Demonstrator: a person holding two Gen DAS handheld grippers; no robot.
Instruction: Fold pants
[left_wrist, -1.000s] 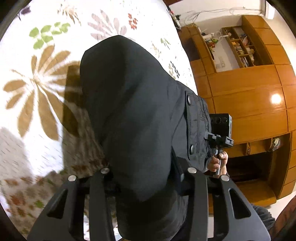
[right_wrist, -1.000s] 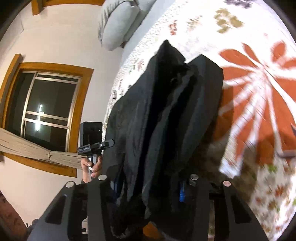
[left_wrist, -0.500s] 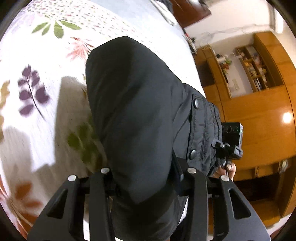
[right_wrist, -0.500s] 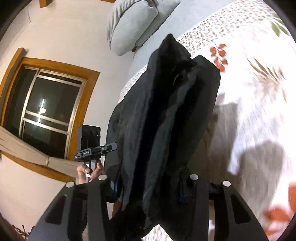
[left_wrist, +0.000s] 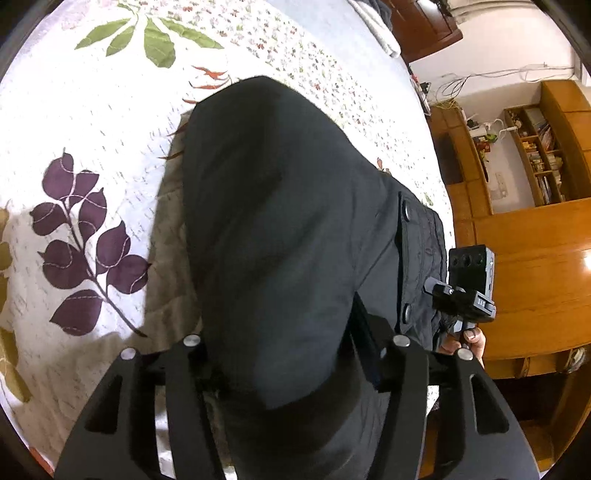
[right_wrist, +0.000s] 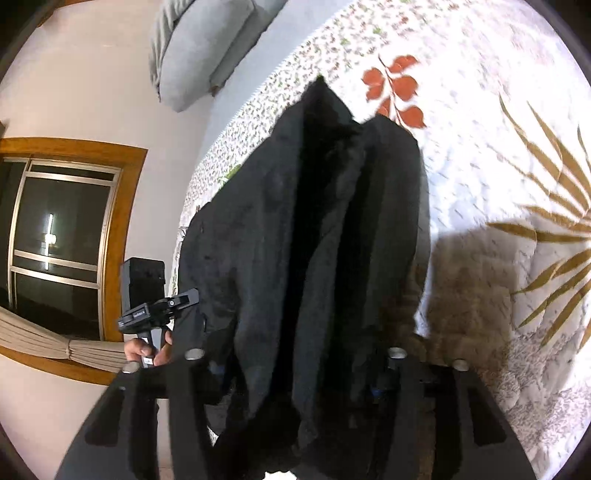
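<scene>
The black pants (left_wrist: 277, 203) hang bunched between the fingers of my left gripper (left_wrist: 288, 339), just above the leaf-print quilt (left_wrist: 92, 110); its jaws are opening and stand wider than the cloth was pinched. Two snap buttons show on the waistband at the right. In the right wrist view the same pants (right_wrist: 325, 221) drape in long folds between the fingers of my right gripper (right_wrist: 295, 354), whose jaws are also opening, with a slim gap beside the cloth. Both sets of fingertips are hidden under fabric. Each view shows the other gripper's handle in a hand (left_wrist: 465, 339) (right_wrist: 147, 350).
The quilt (right_wrist: 498, 129) spreads ahead and to the side in both views. A grey pillow (right_wrist: 199, 48) lies at the bed's far end by the wall. A wood-framed window (right_wrist: 55, 240) is at the left. Wooden cabinets (left_wrist: 517, 258) and shelves (left_wrist: 535, 155) stand past the bed's edge.
Both grippers carried the pants across the quilt, so different leaf prints now lie beneath. The fingers of each gripper stand farther apart than before, and the cloth hangs closer to the bed.
</scene>
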